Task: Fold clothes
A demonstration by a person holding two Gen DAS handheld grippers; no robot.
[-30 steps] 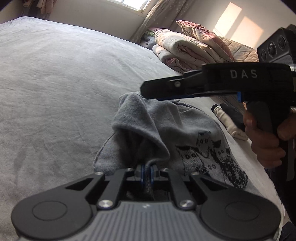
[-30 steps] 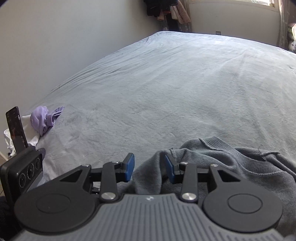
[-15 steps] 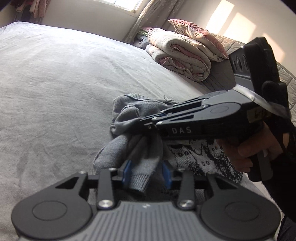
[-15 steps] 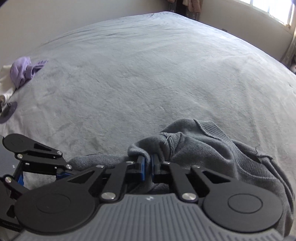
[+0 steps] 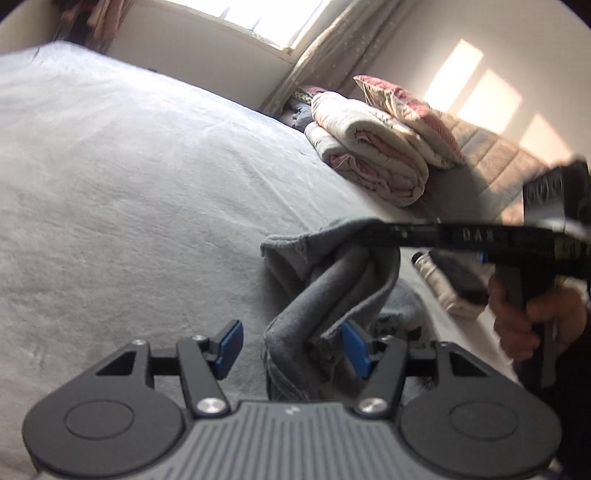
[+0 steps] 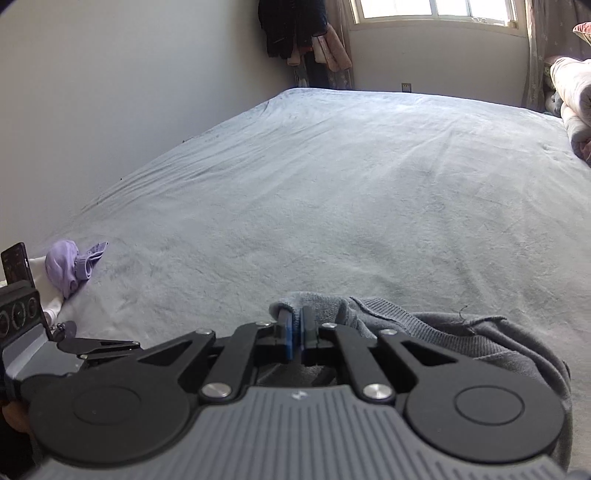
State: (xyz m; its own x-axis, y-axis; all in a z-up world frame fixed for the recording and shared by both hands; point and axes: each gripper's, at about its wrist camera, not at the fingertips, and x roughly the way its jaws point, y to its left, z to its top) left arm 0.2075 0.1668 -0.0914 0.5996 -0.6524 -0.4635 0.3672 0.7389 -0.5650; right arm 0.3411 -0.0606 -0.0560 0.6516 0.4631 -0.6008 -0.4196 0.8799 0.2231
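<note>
A grey sweater [image 5: 332,280] lies bunched near the front of the grey bed [image 5: 129,184]. In the left wrist view my right gripper [image 5: 373,232] reaches in from the right, shut on a fold of the sweater and holding it up off the bed. From that fold the cloth hangs down between the wide jaws of my left gripper [image 5: 291,347]. Those jaws are opening and the left blue pad [image 5: 229,347] stands free of the cloth. The right wrist view shows my right gripper [image 6: 295,326] pinching the sweater's edge, with the ribbed collar [image 6: 424,325] just right of it.
A folded quilt and pillow [image 5: 376,162] sit at the bed's far right. A rolled pale cloth beside a dark item [image 5: 443,284] lies near the person's hand [image 5: 517,317]. A purple garment [image 6: 70,266] lies at the bed's left edge. Clothes [image 6: 303,33] hang beyond the bed.
My left gripper has let go of the sweater and its jaws have spread. My right gripper has shut on a fold of the sweater and raised it.
</note>
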